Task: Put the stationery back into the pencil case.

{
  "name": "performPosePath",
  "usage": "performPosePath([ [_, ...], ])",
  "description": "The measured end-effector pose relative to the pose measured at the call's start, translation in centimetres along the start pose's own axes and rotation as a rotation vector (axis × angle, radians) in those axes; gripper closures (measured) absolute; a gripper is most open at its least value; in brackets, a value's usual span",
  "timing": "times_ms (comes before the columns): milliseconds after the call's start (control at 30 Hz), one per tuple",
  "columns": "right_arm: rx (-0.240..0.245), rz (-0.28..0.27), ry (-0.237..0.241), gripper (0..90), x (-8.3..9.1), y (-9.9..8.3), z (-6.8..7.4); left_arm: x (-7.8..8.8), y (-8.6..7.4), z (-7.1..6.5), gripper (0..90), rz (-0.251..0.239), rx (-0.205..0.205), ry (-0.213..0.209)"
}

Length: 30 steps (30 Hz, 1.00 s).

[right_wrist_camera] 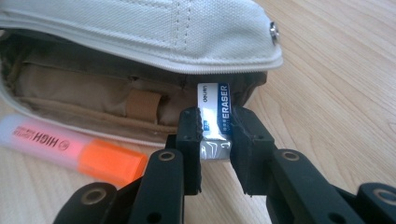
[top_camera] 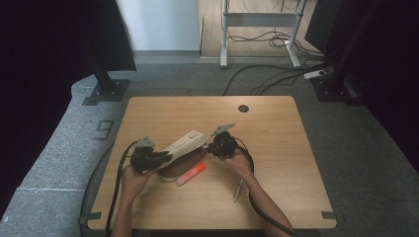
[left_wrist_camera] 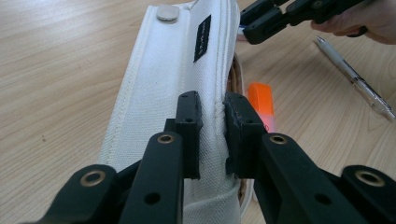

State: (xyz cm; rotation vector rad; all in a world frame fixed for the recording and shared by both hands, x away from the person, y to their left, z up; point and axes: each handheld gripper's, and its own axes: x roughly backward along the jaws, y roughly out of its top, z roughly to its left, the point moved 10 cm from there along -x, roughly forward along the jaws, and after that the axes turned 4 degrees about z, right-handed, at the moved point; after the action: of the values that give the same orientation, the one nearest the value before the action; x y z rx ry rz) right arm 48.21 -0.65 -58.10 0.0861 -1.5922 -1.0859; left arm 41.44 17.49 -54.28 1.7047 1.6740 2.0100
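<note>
Black jaws of the right gripper [right_wrist_camera: 217,128] are clamped on a small white eraser with a blue printed sleeve [right_wrist_camera: 215,119], which stands upright between the pads, its top end just at the open mouth of the cream canvas pencil case with brown lining [right_wrist_camera: 140,28]. Black jaws of the left gripper [left_wrist_camera: 215,116] are pressed together on the stitched cream edge of the case's lid, holding it lifted above the brown inside. From the high view, the case lies between the two grippers near the middle of the light wooden table [top_camera: 276,128], the left gripper at its near-left end and the right gripper at its far-right end. An orange highlighter with a clear cap [right_wrist_camera: 70,151] lies just beside the case, and a silver pen [top_camera: 239,189] lies near the right hand.
</note>
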Motion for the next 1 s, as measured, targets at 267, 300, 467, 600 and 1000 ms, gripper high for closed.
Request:
performPosePath([
  [267, -0.015, -0.01, 0.01, 72.1, -1.3, 0.5, 0.3, 0.0, 0.0, 0.0, 76.8, 0.003, -0.005, 0.002],
  [300, -0.014, -0.009, 0.007, 72.1, -1.4, 0.6, 0.4, -0.1, 0.0, -0.1, 76.7, 0.003, -0.005, 0.003],
  [467, -0.002, 0.009, -0.006, 72.1, -2.4, 0.8, 0.5, 0.0, 0.0, -0.1, 76.8, 0.003, -0.007, 0.002],
  [600, 0.001, 0.01, -0.02, 72.1, -3.2, 1.0, 0.6, 0.0, 0.0, 0.0, 76.7, 0.002, -0.009, 0.001],
  [1000, -0.004, 0.008, -0.036, 70.4, -4.6, 1.7, 0.4, -0.1, 0.0, -0.1, 76.7, 0.003, -0.017, -0.001],
])
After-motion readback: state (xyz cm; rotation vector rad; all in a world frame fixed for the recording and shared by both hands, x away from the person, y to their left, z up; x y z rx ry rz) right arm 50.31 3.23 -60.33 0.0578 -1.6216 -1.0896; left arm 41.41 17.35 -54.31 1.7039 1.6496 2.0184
